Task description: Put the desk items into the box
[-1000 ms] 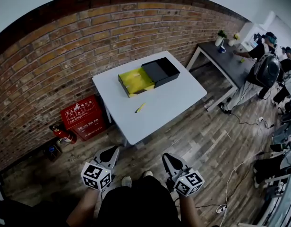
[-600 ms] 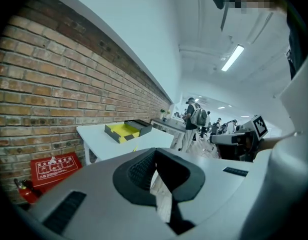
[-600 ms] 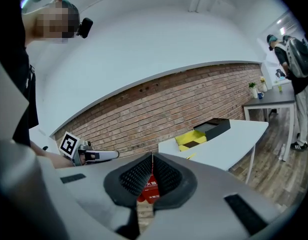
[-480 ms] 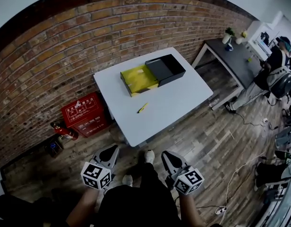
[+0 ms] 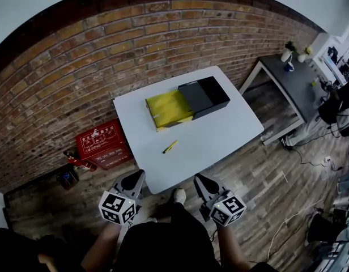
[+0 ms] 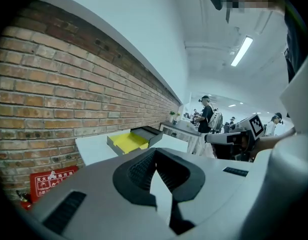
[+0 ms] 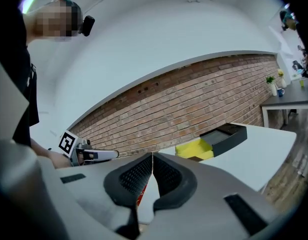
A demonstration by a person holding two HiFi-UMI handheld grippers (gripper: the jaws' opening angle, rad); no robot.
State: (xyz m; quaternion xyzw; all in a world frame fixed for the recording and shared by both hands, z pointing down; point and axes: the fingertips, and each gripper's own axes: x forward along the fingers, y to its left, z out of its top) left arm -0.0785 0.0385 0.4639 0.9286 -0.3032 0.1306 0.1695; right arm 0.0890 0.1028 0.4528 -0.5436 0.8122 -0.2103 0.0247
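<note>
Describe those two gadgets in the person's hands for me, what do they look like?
The left gripper and right gripper match: pale grey shells, black ribbed pads, and a white cube with black square markers at each rear. The person wears a dark top.

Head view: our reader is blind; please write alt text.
A white table by a brick wall holds a yellow-and-black box and a small yellow item. At its near edge, the left gripper and right gripper point toward it, both shut.

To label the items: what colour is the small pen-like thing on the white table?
The pen-like thing is mostly yellow, seen best in the head view.
</note>
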